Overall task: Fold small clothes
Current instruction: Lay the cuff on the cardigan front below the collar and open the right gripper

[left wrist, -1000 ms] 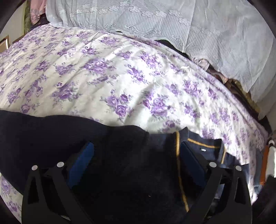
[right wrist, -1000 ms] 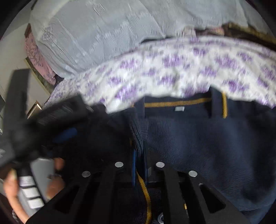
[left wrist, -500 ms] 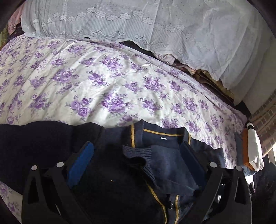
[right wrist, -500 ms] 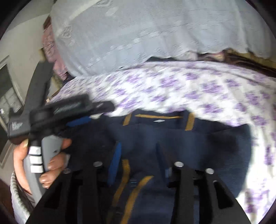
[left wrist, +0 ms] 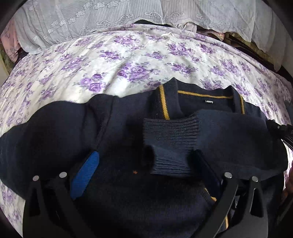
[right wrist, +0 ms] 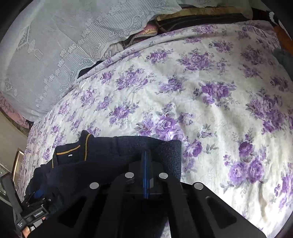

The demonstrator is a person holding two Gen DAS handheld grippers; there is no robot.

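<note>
A small navy knit cardigan with yellow trim lies on the floral bedsheet. Its right sleeve is folded across the chest, the ribbed cuff near the collar. My left gripper is open and empty just above the cardigan's front, blue pads wide apart. In the right wrist view the cardigan shows at lower left. My right gripper is shut with its blue pads pressed together at the cardigan's right edge; whether cloth is pinched between them I cannot tell.
A white lace cloth covers a pile along the back of the bed. Dark and pink clothes peek out beneath it. The other gripper's handle and a hand show at lower left in the right wrist view.
The right gripper let go of the sleeve over the chest, moved right to the cardigan's edge and shut. The left gripper stayed open and shifted over the cardigan's front.
</note>
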